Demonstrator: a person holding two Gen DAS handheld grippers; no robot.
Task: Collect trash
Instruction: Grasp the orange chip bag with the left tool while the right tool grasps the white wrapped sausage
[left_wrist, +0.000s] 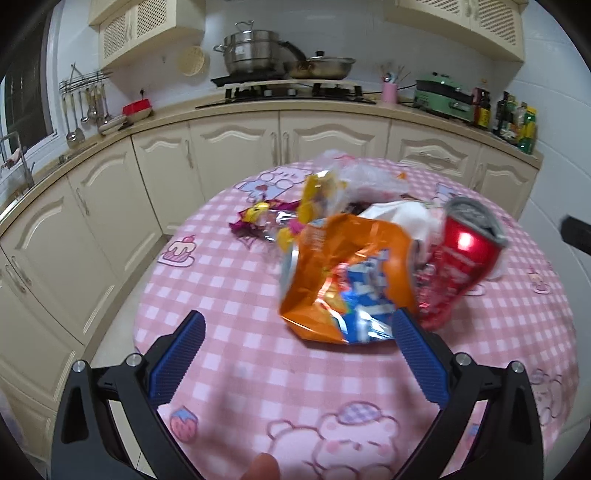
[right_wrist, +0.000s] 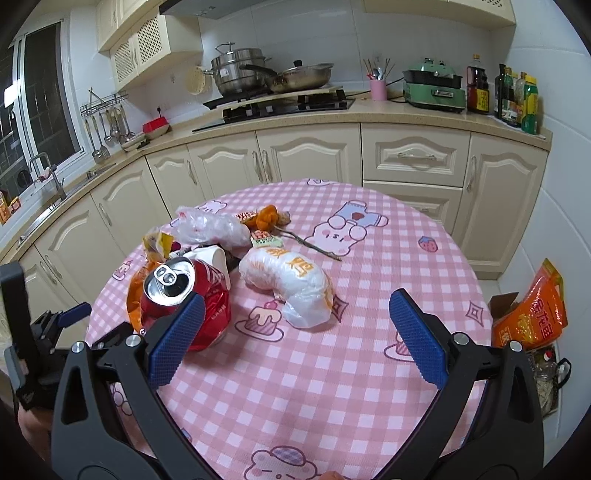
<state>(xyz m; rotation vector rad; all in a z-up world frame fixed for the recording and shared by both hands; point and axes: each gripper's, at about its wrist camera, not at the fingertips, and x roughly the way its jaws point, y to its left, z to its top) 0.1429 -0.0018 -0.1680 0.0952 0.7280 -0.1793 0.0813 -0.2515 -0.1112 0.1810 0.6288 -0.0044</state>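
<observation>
On the table: one can (crushed), two white bags, both tongs agape.

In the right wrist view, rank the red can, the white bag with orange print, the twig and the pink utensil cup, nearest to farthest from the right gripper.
1. Red can, at the left finger.
2. White bag with orange print, centre of the table.
3. Twig, just behind the bag.
4. Pink utensil cup, on the far counter.
</observation>
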